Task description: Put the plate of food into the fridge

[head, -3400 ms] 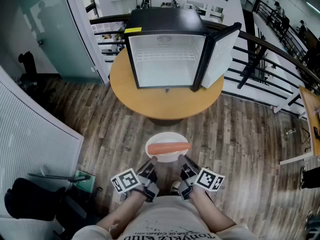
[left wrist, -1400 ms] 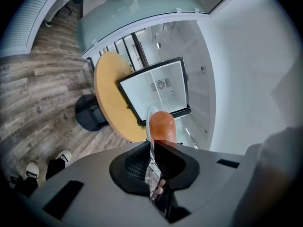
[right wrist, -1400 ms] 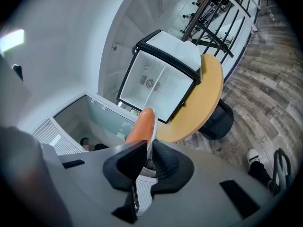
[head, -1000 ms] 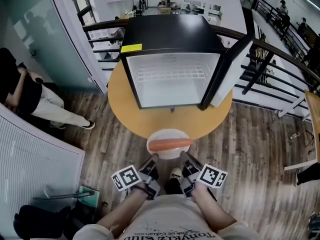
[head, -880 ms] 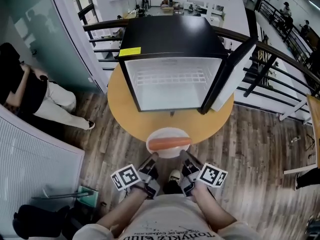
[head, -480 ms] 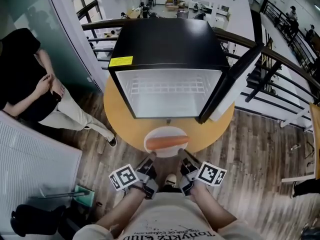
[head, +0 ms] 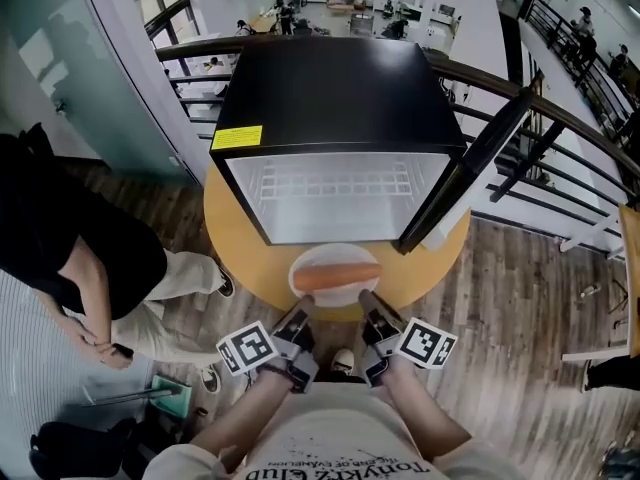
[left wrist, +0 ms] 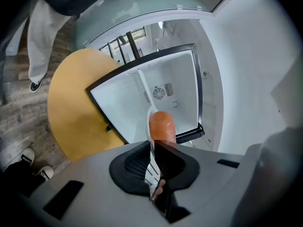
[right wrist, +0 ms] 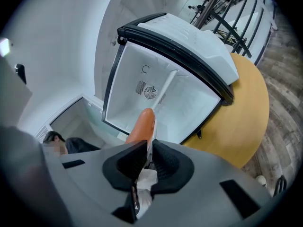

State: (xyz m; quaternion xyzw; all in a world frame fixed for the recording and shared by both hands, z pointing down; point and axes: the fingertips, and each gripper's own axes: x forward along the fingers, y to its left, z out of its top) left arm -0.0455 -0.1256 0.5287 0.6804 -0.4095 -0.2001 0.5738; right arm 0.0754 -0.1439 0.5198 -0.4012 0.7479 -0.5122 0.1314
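The fingers of the left gripper (head: 301, 311) and right gripper (head: 366, 302) each pinch the rim of the white plate (head: 334, 299). It holds an orange sausage (head: 337, 275) over the worktop (head: 248, 250) edge, by the open fridge (head: 335, 78). The fridge's yellow sticker (head: 236, 137) is too small to read.

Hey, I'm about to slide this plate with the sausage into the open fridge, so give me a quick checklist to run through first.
1. Fridge door open: ok, it is swung wide to the right.
2. Left gripper shut on the plate rim: ok.
3. Right gripper shut on the rim too: ok.
4. Sausage lying across the plate's middle: ok.
5. Room inside the fridge: ok, nothing shows below the wire shelf.
6. Bystander out of the way: ok, standing left of the table, apart from the opening.
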